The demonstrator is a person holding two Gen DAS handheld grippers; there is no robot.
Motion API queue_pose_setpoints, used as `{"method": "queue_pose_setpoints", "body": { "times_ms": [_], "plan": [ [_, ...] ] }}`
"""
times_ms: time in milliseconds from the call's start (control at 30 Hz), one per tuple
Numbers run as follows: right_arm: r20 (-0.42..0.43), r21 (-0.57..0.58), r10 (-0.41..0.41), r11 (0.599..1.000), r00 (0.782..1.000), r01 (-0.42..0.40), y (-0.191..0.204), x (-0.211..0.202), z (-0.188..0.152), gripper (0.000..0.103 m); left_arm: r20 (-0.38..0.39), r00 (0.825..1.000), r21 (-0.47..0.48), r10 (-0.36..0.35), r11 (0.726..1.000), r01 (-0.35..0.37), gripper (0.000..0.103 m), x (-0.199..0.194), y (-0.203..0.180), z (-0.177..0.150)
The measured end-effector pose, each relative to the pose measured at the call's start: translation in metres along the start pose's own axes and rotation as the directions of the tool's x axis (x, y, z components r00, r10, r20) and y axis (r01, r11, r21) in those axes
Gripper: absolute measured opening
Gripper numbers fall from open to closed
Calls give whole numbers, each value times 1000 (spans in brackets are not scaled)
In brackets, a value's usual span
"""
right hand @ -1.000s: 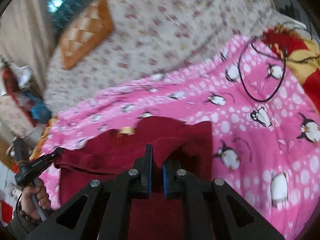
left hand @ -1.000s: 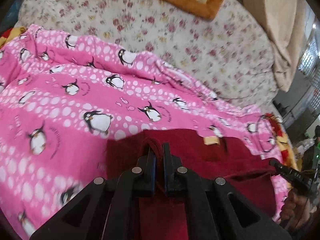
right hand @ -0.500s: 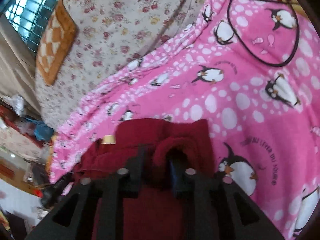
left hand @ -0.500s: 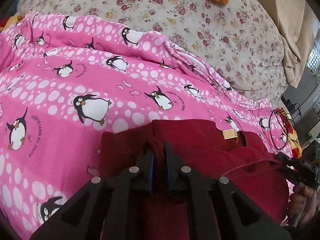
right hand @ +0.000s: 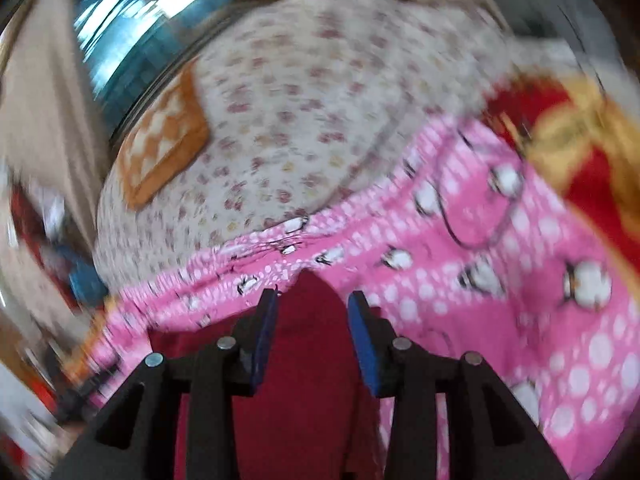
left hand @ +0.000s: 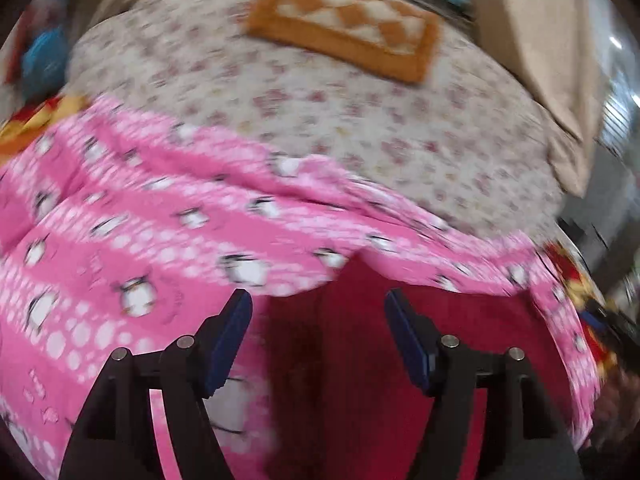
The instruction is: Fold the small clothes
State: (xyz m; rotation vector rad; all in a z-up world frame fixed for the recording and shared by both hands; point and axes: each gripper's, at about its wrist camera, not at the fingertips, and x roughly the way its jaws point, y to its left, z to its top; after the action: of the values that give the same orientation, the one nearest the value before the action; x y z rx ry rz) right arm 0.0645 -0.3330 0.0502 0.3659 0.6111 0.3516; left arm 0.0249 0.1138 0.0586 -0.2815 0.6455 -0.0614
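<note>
A bed fills both views, its far part covered by a cream floral sheet (left hand: 360, 120). Over the near part lies a pink blanket (left hand: 140, 240) printed with penguins and white dots. An orange checked cushion (left hand: 344, 24) rests on the floral sheet near the far edge, and beige fabric (left hand: 532, 60) hangs at the side. The dark red garment (left hand: 360, 360) lies on the pink blanket, directly below both cameras. The left hand-held gripper (left hand: 318, 312) stands wide with its jaws opening; the red cloth shows beneath the gap, clear of the blue pads. The right hand-held gripper (right hand: 312, 304) is narrower, its jaws also opening, a raised fold of the garment (right hand: 308, 340) between its pads without being pinched.
</note>
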Motion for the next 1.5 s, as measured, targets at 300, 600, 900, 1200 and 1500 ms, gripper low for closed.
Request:
{"method": "queue_pose_setpoints", "body": {
  "times_ms": [300, 600, 900, 1200, 1500],
  "plan": [
    [-262, -131, -244, 968, 934, 216, 35, 105, 15, 38, -202, 979, 83, 1, 996, 16, 45, 121, -64, 34],
    [-323, -219, -309, 944, 895, 247, 19, 148, -14, 45, -288, 956, 51, 46, 998, -32, 45, 164, -39, 9],
    [-297, -161, -247, 965, 922, 207, 14, 141, -12, 49, -312, 950, 53, 8, 999, 9, 56, 168, -40, 12],
    [-111, -212, -159, 968, 981, 133, 70, 73, -3, 55, -313, 950, 59, 9, 998, 10, 57, 169, -41, 12],
    [-229, -402, -387, 873, 893, 275, 81, 113, -62, 81, -308, 951, 57, 0, 998, 19, 57, 167, -40, 11]
  ]
}}
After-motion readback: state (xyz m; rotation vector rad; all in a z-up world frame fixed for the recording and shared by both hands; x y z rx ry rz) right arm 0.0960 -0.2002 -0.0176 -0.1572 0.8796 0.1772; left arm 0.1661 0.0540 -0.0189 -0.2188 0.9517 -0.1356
